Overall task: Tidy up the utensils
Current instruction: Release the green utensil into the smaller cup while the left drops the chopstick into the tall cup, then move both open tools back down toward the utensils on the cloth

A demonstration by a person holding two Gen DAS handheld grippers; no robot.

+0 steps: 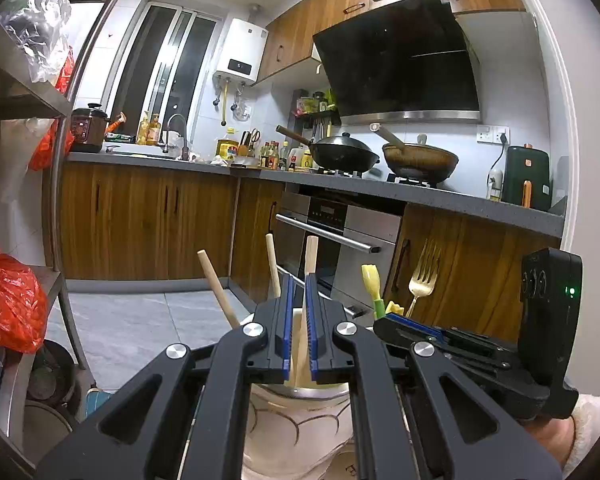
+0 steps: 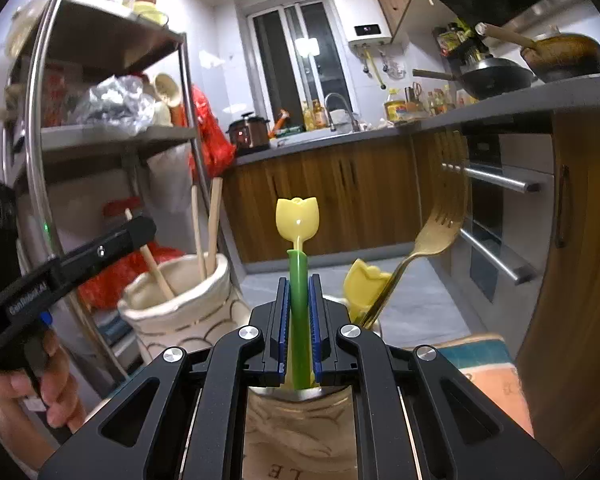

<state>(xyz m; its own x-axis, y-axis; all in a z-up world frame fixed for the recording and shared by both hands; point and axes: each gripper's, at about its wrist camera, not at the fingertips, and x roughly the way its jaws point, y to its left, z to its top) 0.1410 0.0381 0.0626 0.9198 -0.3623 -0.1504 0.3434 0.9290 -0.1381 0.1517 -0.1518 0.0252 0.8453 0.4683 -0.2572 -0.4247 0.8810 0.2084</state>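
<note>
My left gripper [image 1: 298, 280] is shut on a wooden utensil handle [image 1: 310, 256] that stands in a cream ceramic holder [image 1: 296, 424] below it. Two more wooden handles [image 1: 216, 288] lean in the same holder. My right gripper [image 2: 299, 280] is shut on the green stem of a yellow tulip-topped utensil [image 2: 298, 220], over a second cream holder [image 2: 300, 420]. A gold fork [image 2: 432, 236] and another yellow tulip utensil [image 2: 364, 284] stand in that second holder. The left holder with its wooden handles [image 2: 208, 224] also shows in the right wrist view.
Wooden cabinets and a steel oven [image 1: 340, 236] stand ahead, with two woks [image 1: 344, 152] on the stove above. A metal rack [image 2: 112, 132] with bags stands at the left. Grey tiled floor [image 1: 140, 320] lies below. A patterned mat [image 2: 488, 364] lies at the right.
</note>
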